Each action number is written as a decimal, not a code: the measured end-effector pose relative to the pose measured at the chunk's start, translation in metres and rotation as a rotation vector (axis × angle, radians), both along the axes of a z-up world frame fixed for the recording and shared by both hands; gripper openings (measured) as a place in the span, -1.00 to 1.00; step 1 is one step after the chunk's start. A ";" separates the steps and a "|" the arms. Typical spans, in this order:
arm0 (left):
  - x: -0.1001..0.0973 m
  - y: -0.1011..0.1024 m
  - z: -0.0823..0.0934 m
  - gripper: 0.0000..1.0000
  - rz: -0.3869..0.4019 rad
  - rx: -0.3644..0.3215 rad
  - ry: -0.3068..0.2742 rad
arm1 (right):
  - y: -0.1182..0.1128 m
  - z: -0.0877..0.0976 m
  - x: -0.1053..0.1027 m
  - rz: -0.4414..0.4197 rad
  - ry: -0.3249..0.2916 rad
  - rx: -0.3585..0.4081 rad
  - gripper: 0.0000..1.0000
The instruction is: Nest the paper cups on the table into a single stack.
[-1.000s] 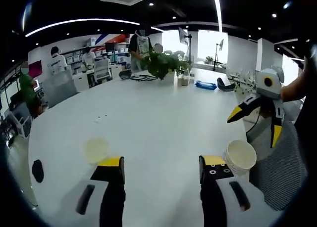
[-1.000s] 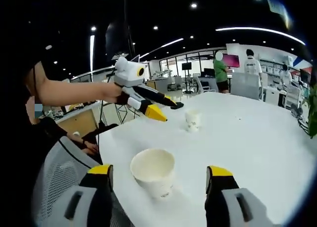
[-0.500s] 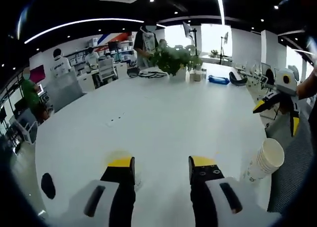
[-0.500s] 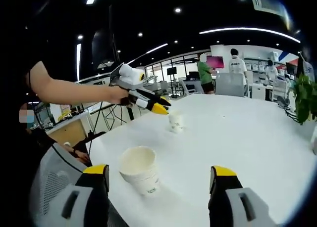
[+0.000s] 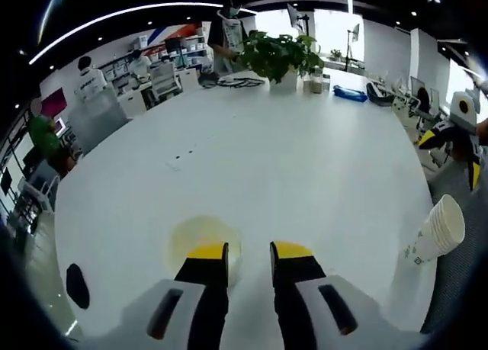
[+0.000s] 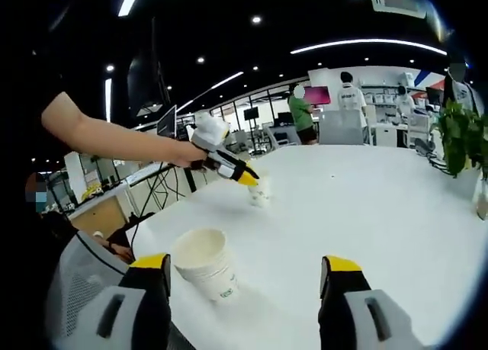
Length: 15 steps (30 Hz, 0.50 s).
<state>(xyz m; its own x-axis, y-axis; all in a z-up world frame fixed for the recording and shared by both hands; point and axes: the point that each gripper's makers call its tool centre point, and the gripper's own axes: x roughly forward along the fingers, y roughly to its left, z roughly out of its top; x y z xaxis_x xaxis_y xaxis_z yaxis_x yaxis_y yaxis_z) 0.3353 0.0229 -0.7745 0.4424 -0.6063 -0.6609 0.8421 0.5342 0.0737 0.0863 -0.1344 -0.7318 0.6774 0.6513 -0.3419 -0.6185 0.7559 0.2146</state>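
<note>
Grippers work at opposite ends of a white desk

Cups sit apart on the white desk (image 5: 305, 159) as two handheld grippers work over it. In the left gripper view, the left gripper (image 5: 248, 252) points down at a single paper cup (image 5: 200, 239), its yellow-tipped jaws drawn narrow with the cup's far rim just at the left tip; whether they pinch the rim cannot be told from here. At the right edge of that view a stack of nested cups (image 5: 436, 231) stands near the desk's rim, and beyond it the right gripper (image 5: 457, 133) comes in small, yellow tips showing.

The right gripper view gives the other side. Its own jaws (image 6: 244, 264) stand wide apart with nothing between them, and the stack of cups (image 6: 204, 262) stands just inside the left jaw, close to the desk edge, mouth up. Farther along the desk the left gripper (image 6: 245, 177), held in a bare-armed hand (image 6: 185, 154), reaches down onto the lone cup (image 6: 259, 193), its yellow tip touching the cup's top. This view shows the cup upright and well apart from the stack.

A potted plant (image 5: 280, 54) stands at the far end of the desk, and people (image 6: 349, 98) stand among office furniture beyond. A mesh chair back (image 6: 76, 277) sits beside the desk near the stack.
</note>
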 end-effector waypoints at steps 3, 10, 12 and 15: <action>0.001 0.003 0.000 -0.69 0.009 0.018 0.007 | -0.001 0.000 0.001 -0.006 0.001 0.005 0.58; -0.003 0.003 -0.006 -0.78 0.003 0.049 0.024 | -0.004 0.000 -0.001 -0.018 0.004 0.010 0.55; -0.004 0.003 -0.005 -0.86 0.001 0.053 0.020 | -0.004 0.000 -0.002 -0.021 0.006 0.010 0.54; -0.003 0.004 -0.005 -0.96 -0.005 0.059 0.008 | -0.006 0.000 -0.002 -0.028 0.005 0.012 0.52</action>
<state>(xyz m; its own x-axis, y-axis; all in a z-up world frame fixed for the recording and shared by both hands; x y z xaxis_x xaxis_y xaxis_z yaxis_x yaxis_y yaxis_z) 0.3321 0.0264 -0.7798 0.4335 -0.5684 -0.6993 0.8458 0.5245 0.0980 0.0844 -0.1406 -0.7314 0.6940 0.6361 -0.3371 -0.5959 0.7704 0.2269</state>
